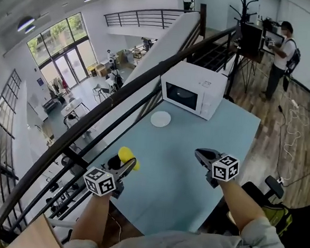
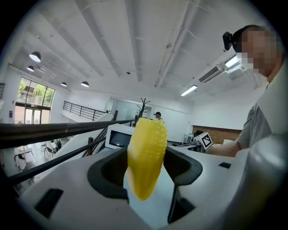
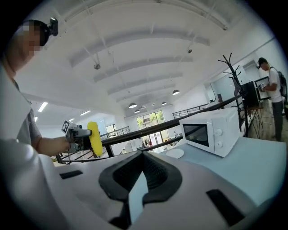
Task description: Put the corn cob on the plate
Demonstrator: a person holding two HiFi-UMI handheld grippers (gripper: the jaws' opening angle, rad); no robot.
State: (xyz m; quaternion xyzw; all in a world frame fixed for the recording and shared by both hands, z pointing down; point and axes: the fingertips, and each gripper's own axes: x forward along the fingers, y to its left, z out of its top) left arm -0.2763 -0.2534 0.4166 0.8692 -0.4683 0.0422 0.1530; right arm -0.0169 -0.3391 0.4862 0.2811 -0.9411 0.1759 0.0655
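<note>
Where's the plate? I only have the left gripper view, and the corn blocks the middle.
Observer: The plate sits on the table, close to the microwave, on its door side.
Operator: Anything on it?
Observer: No, it's bare.
Operator: Is the right gripper carrying something?
Observer: No, the right gripper is shut and empty, above the table's near half.
</note>
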